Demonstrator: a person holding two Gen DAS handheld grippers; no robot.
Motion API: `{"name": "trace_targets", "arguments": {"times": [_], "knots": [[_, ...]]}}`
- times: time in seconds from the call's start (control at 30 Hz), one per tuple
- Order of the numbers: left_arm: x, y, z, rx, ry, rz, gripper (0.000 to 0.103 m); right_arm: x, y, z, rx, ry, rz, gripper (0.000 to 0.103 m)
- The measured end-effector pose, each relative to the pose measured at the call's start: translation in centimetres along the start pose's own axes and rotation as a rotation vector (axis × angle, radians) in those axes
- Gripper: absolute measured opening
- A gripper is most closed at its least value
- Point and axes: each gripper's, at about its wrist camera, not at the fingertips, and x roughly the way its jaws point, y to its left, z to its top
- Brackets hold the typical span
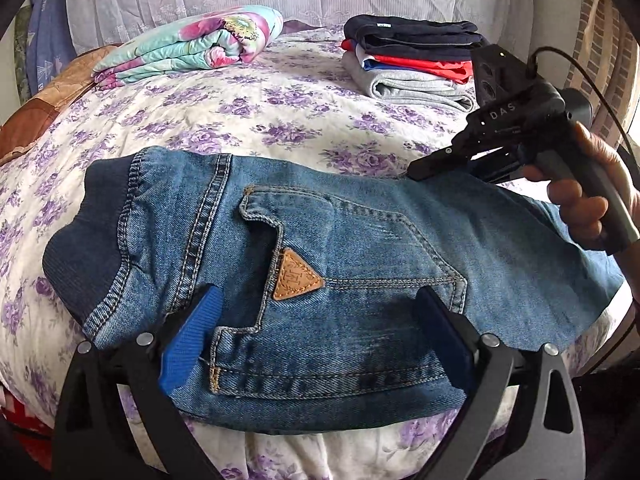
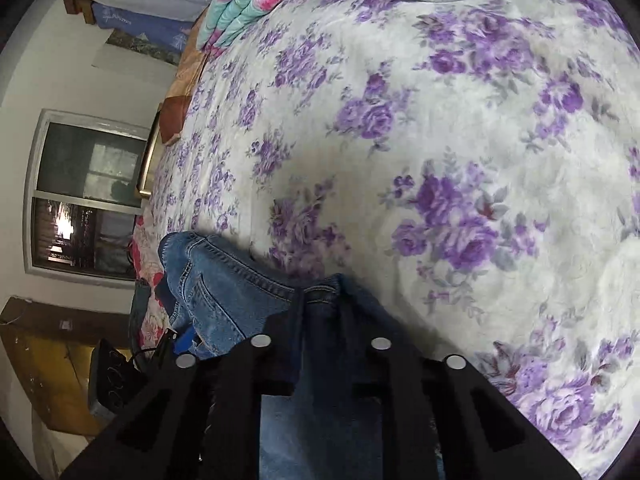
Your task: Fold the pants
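Blue denim pants point(image 1: 328, 248) lie folded on the bed, dark ribbed waistband at the left and a tan triangle patch on the back pocket. My left gripper point(image 1: 320, 336) is open, its blue pads resting on the near part of the pants on either side of the pocket. My right gripper point(image 1: 424, 168) shows in the left wrist view at the pants' far right edge, held by a hand. In the right wrist view the right gripper point(image 2: 320, 304) is shut on a fold of the denim point(image 2: 224, 292).
The bed has a white sheet with purple flowers point(image 1: 280, 120). A folded floral quilt point(image 1: 192, 44) lies at the back left. A stack of folded clothes point(image 1: 412, 56) lies at the back right. A window point(image 2: 88, 196) and a wooden cabinet point(image 2: 44, 364) show in the right wrist view.
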Motion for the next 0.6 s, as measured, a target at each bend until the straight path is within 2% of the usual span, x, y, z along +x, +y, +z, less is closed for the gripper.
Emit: {"name": "trace_targets", "arguments": {"times": [0.03,0.1,0.13,0.2,0.27,0.33,0.37,0.43,0.47,0.5,0.53,0.57,0.6], "knots": [[0.0,0.0,0.0,0.006,0.000,0.001,0.094,-1.0,-0.2,-0.1,0.001,-0.036,-0.014,0.015],[-0.1,-0.1,0.0,0.012,0.002,0.004,0.094,-5.0,-0.8,-0.2,0.024,-0.165,-0.109,0.024],[-0.3,0.0,0.2,0.009,0.002,0.003,0.094,-7.3,-0.8,-0.6,0.017,-0.207,-0.092,0.026],[-1.3,0.0,0.5,0.004,-0.016,0.008,0.094,-9.5,1.1,-2.4,-0.042,-0.217,-0.042,0.027],[-3.2,0.1,1.1,0.008,-0.071,0.004,0.094,-9.7,4.5,-5.4,-0.171,-0.211,-0.032,0.033],[-4.4,0.3,1.6,0.013,-0.116,0.034,0.095,-8.3,6.9,-8.6,-0.240,-0.222,-0.091,0.037],[-4.3,0.7,1.8,0.010,-0.117,0.077,0.095,-7.4,6.9,-9.9,-0.230,-0.235,-0.148,0.038],[-2.1,2.6,2.0,-0.044,-0.038,0.173,0.095,-5.5,4.3,-11.1,-0.131,-0.236,-0.249,0.040],[-0.7,4.0,1.5,-0.080,-0.001,0.181,0.097,-4.7,2.1,-11.2,-0.063,-0.246,-0.233,0.031],[-0.2,4.5,1.1,-0.071,-0.023,0.178,0.098,-4.9,-0.3,-11.5,-0.005,-0.286,-0.159,0.020],[-0.3,4.1,0.7,-0.029,-0.056,0.204,0.099,-5.4,-2.5,-11.6,0.044,-0.320,-0.086,0.000],[-0.3,3.3,0.4,-0.001,-0.056,0.237,0.099,-5.7,-3.8,-11.9,0.084,-0.328,0.014,0.000],[-0.4,2.9,0.5,0.003,-0.056,0.251,0.099,-6.6,-4.2,-12.3,0.103,-0.348,0.033,0.000]]}}
